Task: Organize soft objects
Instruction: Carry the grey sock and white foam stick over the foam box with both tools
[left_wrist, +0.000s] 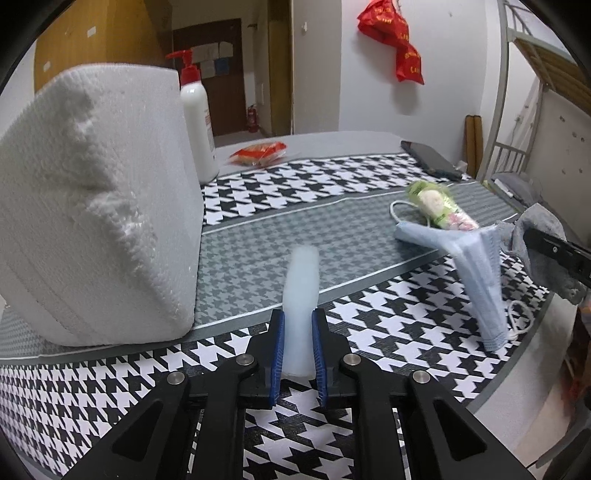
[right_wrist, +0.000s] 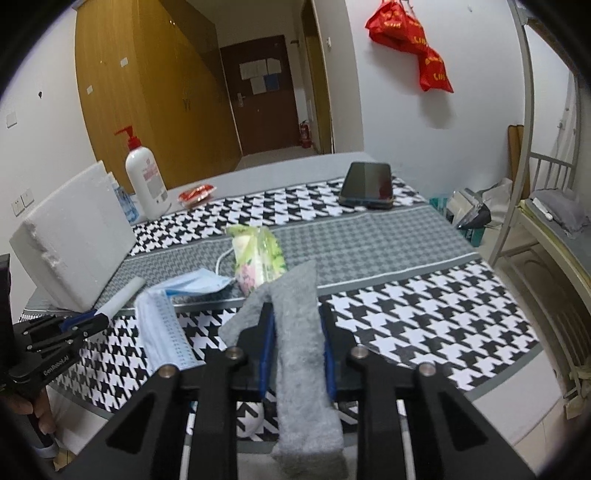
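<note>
My left gripper (left_wrist: 297, 314) is shut on a pale white foam strip (left_wrist: 301, 280) that sticks forward over the houndstooth table cloth (left_wrist: 369, 314). My right gripper (right_wrist: 295, 314) is shut on a grey sock-like cloth (right_wrist: 299, 332), which hangs down between its blue pads. In the right wrist view the left gripper (right_wrist: 92, 321) shows at the left with the strip (right_wrist: 123, 295). A blue face mask (left_wrist: 480, 280) (right_wrist: 162, 332) lies near the table's front edge, and a second mask (right_wrist: 199, 282) lies behind it. A green tissue pack (left_wrist: 439, 206) (right_wrist: 258, 254) rests beside them.
A big white foam block (left_wrist: 99, 206) (right_wrist: 77, 236) stands at the left. Behind it are a lotion bottle with a red pump (left_wrist: 197, 118) (right_wrist: 146, 181) and a red packet (left_wrist: 258, 151). A dark phone (right_wrist: 367, 184) lies at the far right. A metal bed frame (right_wrist: 524, 184) stands right of the table.
</note>
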